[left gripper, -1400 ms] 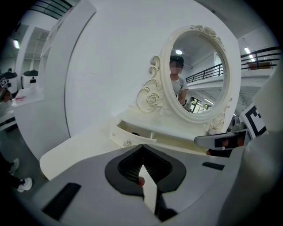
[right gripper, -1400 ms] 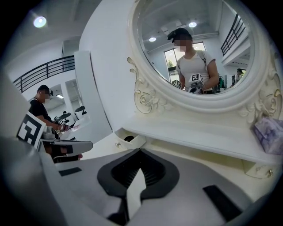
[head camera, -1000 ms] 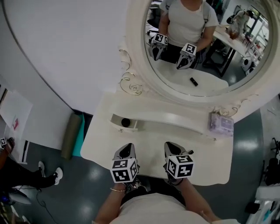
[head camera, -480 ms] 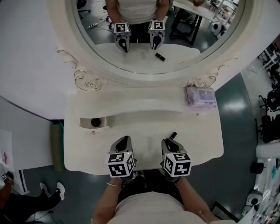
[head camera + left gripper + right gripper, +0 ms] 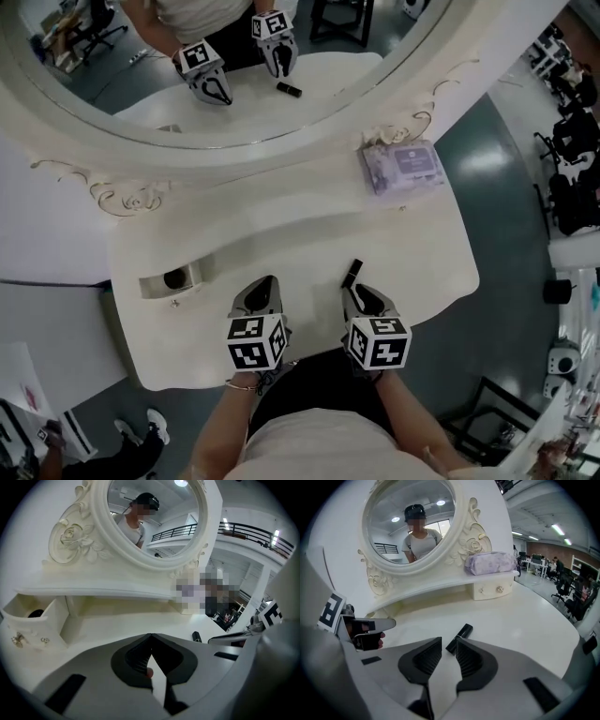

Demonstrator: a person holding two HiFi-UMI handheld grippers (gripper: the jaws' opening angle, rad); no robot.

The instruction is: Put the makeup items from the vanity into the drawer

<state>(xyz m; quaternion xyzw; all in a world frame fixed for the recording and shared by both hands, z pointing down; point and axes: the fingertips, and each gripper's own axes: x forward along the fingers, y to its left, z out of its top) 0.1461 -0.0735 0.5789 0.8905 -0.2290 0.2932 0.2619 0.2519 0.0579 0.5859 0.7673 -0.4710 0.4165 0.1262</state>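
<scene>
On the white vanity top [image 5: 281, 225], the left gripper [image 5: 262, 284] and the right gripper [image 5: 353, 292] sit side by side at the near edge, both pointing toward the oval mirror [image 5: 281, 141].

In the head view both tongs look much alike from above, so their state is hard to read there. The gripper views settle it. The left gripper view shows its two dark pads pressed together at the tips, with nothing pinched. The right gripper view shows its pads spread with a clear gap. They have just been opening, and they press on nothing.

The black makeup tube [image 5: 352, 273] lies flat on the top at 12 o'clock from the right gripper. In the right gripper view its near end sits at the mouth of the gap, just beside the right-hand tip; it may be touching that tip, though the angle leaves this unsure.

An open drawer [image 5: 155, 284] stands at 9 o'clock from the left gripper, well apart from the tube. A dark round item [image 5: 174, 278] lies inside it; the left gripper view shows only its top edge over the drawer wall.

A purple pouch [image 5: 405, 165] rests on the raised shelf at 1 o'clock from the right gripper. The right gripper view shows it sitting above a small shut drawer [image 5: 494, 591] with two knobs, which the head view hides.
</scene>
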